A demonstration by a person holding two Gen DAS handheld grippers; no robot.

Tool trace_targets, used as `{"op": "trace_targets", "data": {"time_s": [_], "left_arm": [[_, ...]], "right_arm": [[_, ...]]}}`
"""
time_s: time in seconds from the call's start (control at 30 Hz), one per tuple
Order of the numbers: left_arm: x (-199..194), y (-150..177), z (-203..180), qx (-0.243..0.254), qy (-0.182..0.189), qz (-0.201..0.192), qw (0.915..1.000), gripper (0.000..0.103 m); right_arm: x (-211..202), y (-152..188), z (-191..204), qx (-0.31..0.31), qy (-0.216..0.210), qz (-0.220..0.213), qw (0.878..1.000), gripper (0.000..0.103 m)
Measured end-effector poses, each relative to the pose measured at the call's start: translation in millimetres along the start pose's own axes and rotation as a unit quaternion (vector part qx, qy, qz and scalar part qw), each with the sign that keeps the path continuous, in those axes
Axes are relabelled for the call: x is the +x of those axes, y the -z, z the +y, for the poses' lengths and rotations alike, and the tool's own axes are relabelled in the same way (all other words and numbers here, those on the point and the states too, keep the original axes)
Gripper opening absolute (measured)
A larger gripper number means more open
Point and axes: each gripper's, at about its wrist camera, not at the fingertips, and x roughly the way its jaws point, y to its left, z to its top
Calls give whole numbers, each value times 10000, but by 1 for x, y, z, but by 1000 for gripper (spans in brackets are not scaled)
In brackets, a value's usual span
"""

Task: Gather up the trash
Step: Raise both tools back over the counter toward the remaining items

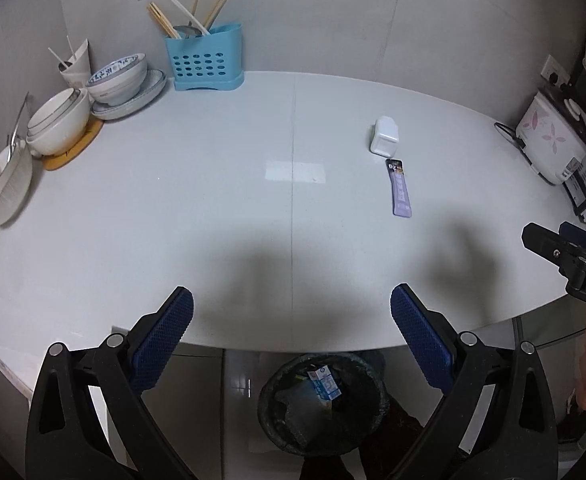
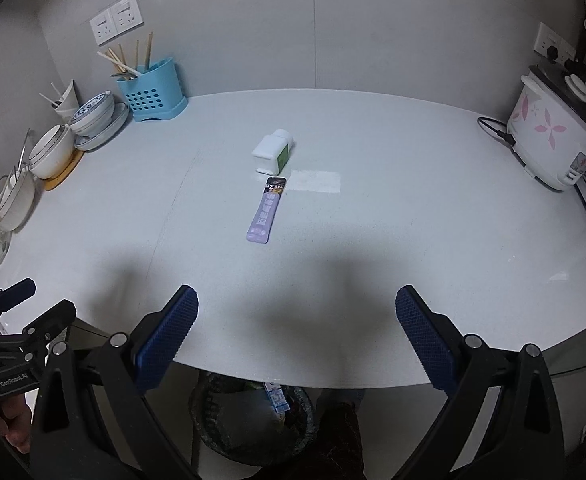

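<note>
Purple sachet [image 2: 267,211] flat mid-counter, just before white bottle [image 2: 273,155]: light, thin, slippery; best pinched at 1 end. Right gripper [image 2: 297,322] and left gripper [image 1: 291,326] wide apart, empty.

"GenRobot.AI" on the left claw [image 2: 3,312] body; "2" on the purple sachet [image 2: 267,210].

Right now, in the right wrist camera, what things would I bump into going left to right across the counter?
Stacked bowls → blue utensil holder → purple snack packet → white bottle → rice cooker.
</note>
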Motion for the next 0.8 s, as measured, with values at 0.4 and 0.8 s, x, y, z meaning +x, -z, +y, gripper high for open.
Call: {"op": "trace_targets", "data": {"time_s": [0.4,0.8], "left_arm": [[51,-64,6,-5,-129,252,9996,97],[104,-98,21,-240,-283,538,9979,97]], "right_arm": [[68,-46,14,148,-8,578,9982,95],[151,-75,24,210,-59,1103,9937,77]]}}
